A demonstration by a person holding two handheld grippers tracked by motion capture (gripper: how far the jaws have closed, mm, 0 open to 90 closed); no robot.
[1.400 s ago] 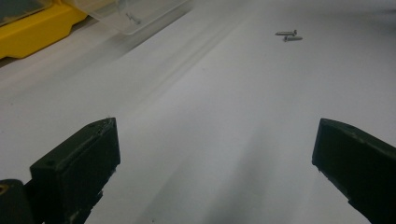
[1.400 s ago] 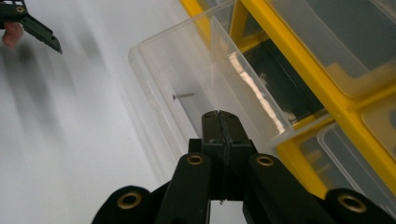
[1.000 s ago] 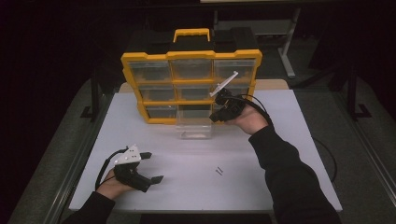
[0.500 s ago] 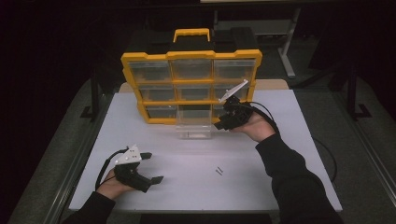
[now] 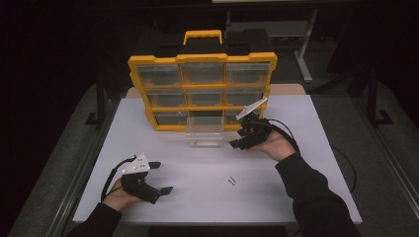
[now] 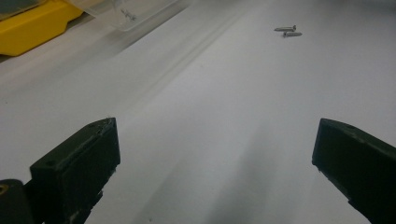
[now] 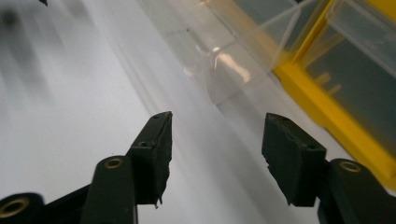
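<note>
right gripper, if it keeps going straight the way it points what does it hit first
Probably the clear drawer lying on the table before the yellow organizer; the right gripper, jaws open, aims at its near corner, though depth is unclear.

My table (image 5: 296, 197) is a plain white top. On it stands the yellow organizer (image 5: 202, 91) at the far edge, the clear drawer (image 5: 205, 138) lies just in front, and two small screws (image 5: 231, 181) lie together (touching, I think) nearer me.

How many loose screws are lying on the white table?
2 screws: one screw and a second screw lie side by side on the open table, between the two hand-held grippers. The clear drawer may hold more.
</note>
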